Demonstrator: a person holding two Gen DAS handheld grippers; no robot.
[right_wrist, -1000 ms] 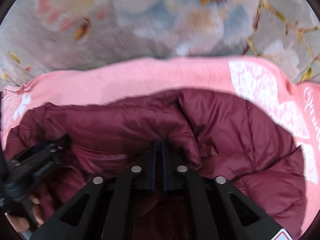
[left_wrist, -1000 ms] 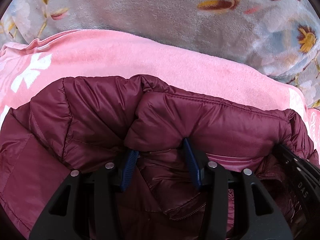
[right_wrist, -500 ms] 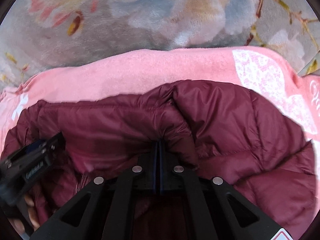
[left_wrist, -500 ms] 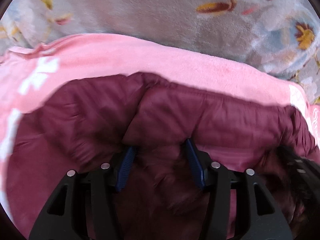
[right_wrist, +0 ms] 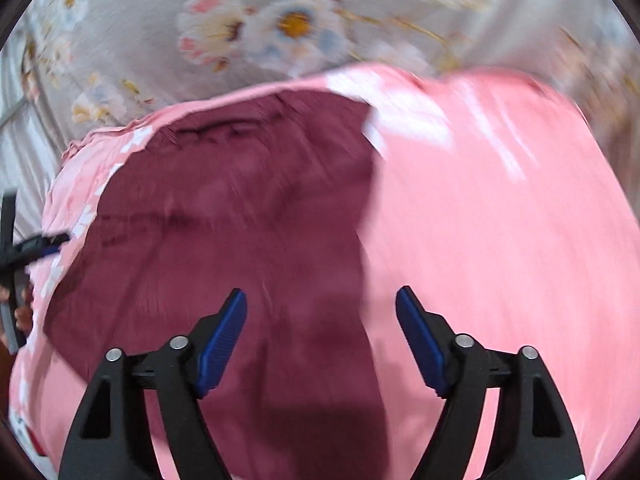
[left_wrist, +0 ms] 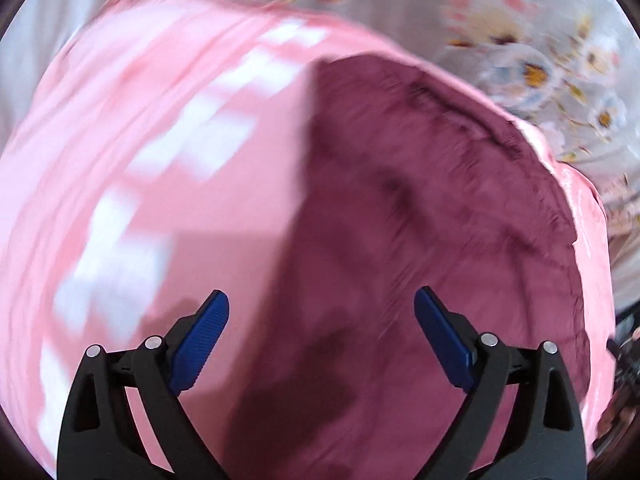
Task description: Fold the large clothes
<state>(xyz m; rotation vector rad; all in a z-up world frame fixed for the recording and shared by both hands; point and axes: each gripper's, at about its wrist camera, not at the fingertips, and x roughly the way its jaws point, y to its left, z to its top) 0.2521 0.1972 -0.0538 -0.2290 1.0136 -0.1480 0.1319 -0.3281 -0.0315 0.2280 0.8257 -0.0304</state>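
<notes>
Now both jaws stand spread and empty above the maroon jacket (left_wrist: 420,240), which lies between the left gripper (left_wrist: 320,336) and right gripper (right_wrist: 320,332) on the pink blanket (right_wrist: 500,240), its long axis running toward the blanket's far edge.

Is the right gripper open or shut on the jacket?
Open. The right gripper has its blue fingers spread wide with nothing between them; the maroon jacket lies free on the pink blanket.

both fisheye views were bright and evenly lit, with no glare. motion blur smeared most of each picture: the pink blanket (left_wrist: 132,208) streaked, the maroon jacket (right_wrist: 240,220) lost its quilting, and the floral cover (right_wrist: 280,28) was soft. only the gripper fingers (left_wrist: 200,344) stayed sharp. dark shadows fell on the jacket near the bottom. edges curved and darkened into a black rim.
</notes>
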